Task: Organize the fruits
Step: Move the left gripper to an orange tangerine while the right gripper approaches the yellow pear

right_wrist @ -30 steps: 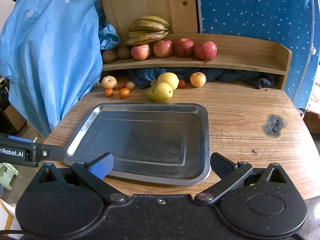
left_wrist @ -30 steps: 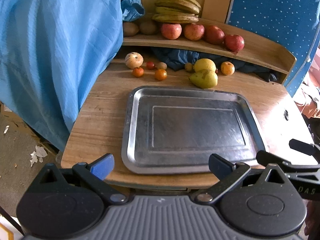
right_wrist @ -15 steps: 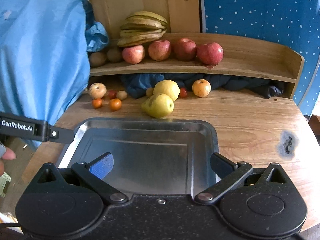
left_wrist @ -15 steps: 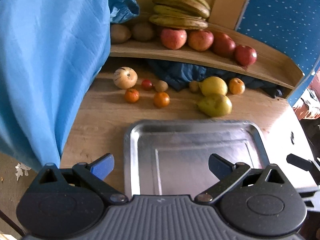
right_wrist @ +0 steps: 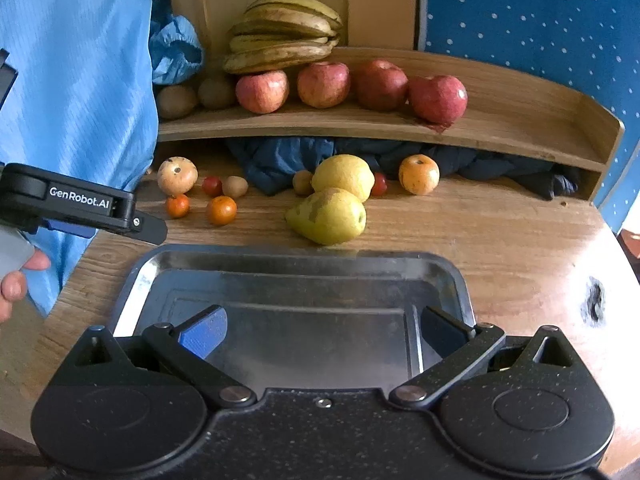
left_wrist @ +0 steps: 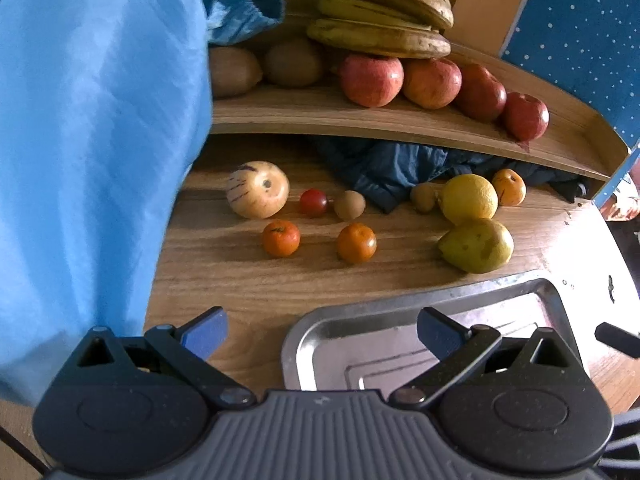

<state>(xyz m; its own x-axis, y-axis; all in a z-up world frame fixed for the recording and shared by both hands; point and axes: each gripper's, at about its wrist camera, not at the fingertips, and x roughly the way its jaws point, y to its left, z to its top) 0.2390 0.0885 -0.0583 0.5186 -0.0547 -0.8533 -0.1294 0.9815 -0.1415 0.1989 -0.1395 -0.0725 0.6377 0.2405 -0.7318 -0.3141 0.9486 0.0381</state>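
Loose fruit lies on the wooden table behind a metal tray (right_wrist: 288, 264): a pear (right_wrist: 328, 216), a lemon (right_wrist: 344, 174), two small oranges (left_wrist: 280, 238) (left_wrist: 356, 242), a striped pale melon (left_wrist: 258, 188), a cherry tomato (left_wrist: 313, 202) and a small brown fruit (left_wrist: 349, 205). My left gripper (left_wrist: 320, 330) is open and empty, low over the tray's left rim (left_wrist: 296, 344), facing the oranges. It also shows in the right wrist view (right_wrist: 144, 228). My right gripper (right_wrist: 320, 330) is open and empty above the tray.
A raised wooden shelf (right_wrist: 500, 128) at the back holds bananas (right_wrist: 280, 36), several red apples (right_wrist: 262, 90) and kiwis (right_wrist: 176, 100). A blue cloth (left_wrist: 92, 140) hangs at the left. A dark cloth (right_wrist: 288, 158) lies under the shelf. An orange fruit (right_wrist: 418, 174) sits at the right.
Both grippers have moved forward toward the fruit. The left one has also swung left, so the tray now sits at its lower right. Both stay open.
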